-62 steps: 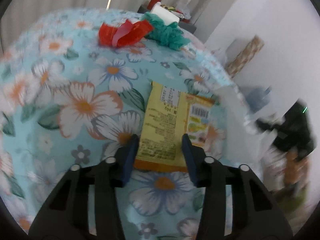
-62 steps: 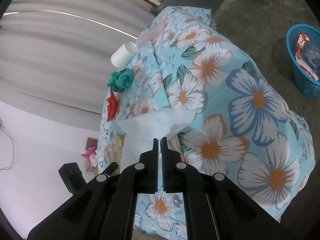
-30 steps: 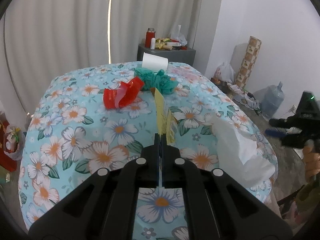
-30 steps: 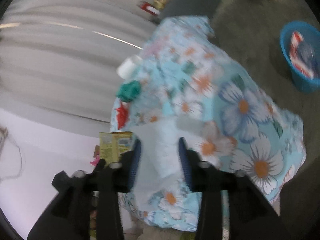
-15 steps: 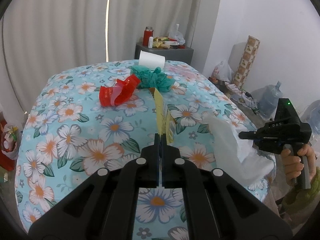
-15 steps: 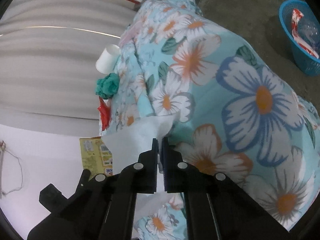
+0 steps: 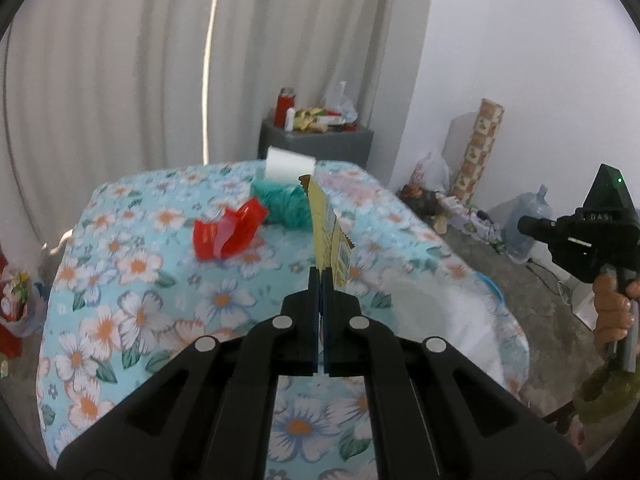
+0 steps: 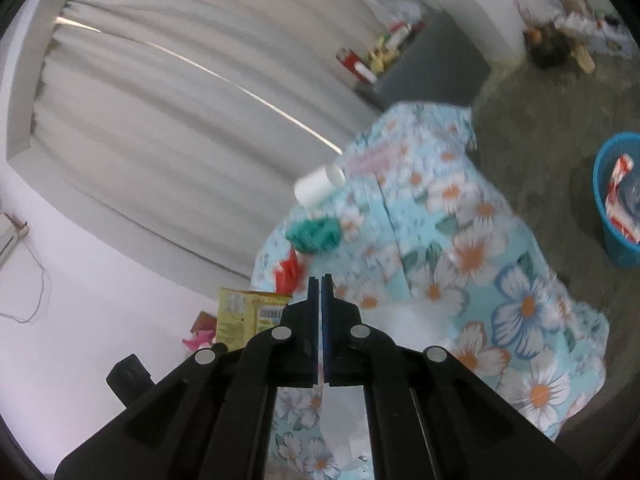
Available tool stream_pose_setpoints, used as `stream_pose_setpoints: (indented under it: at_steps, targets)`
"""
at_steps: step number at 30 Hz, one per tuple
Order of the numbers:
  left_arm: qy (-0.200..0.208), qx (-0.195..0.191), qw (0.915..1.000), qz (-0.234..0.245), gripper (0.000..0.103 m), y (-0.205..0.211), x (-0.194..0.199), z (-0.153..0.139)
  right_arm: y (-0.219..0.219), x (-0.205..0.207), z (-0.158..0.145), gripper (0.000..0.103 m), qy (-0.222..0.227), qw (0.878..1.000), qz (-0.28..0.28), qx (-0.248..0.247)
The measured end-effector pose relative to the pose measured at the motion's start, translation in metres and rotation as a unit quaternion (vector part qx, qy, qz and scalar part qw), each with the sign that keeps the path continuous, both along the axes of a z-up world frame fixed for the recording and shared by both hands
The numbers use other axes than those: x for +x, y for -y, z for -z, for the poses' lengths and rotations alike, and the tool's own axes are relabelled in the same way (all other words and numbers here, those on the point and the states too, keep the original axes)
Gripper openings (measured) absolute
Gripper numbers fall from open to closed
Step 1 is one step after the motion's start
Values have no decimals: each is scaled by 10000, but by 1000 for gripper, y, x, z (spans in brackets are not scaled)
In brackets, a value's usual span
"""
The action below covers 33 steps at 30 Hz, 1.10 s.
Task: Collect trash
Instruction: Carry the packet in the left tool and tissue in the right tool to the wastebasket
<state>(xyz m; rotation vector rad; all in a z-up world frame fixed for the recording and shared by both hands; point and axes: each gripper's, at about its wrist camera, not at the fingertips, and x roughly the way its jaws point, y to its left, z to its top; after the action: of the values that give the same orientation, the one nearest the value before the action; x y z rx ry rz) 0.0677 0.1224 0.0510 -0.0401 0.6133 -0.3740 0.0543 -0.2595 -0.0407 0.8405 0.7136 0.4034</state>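
Jaws of left gripper [image 7: 321, 276] clamped on yellow wrapper [image 7: 326, 230]; right gripper [image 8: 321, 284] jaws pinched on white tissue [image 8: 416, 326], above floral tabletop [image 7: 132, 280].

Left hand-held gripper [image 7: 321, 276]: matte black plastic, two flat narrow fingers with a dark blue tint on the inner pads. Angular linkage arms fan out toward 6 o'clock; four round silver screw heads sit on the pivots.

Right hand-held gripper [image 8: 321, 282]: same build and same four silver screws. From the left wrist view, at 3 o'clock, its black housing carries a small green light, white lettering and a pistol-style handle; olive-green sleeve below.
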Motion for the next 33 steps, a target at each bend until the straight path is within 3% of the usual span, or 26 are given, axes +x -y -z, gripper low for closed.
stream_pose_setpoints:
  at_steps: [14,27,33]
  targets:
    - [469,-183,9940,975,0,74,20,-39,62,-38,-27,1,399,9954,872,-89]
    - [671,9,9748,2129,0,206,49,-61,171,-77,-34,2,521,9795,1929,-270]
    - [673,54,9754,2096,0,223,57,-63,179,-81,-13,2,386,9850,1681,15]
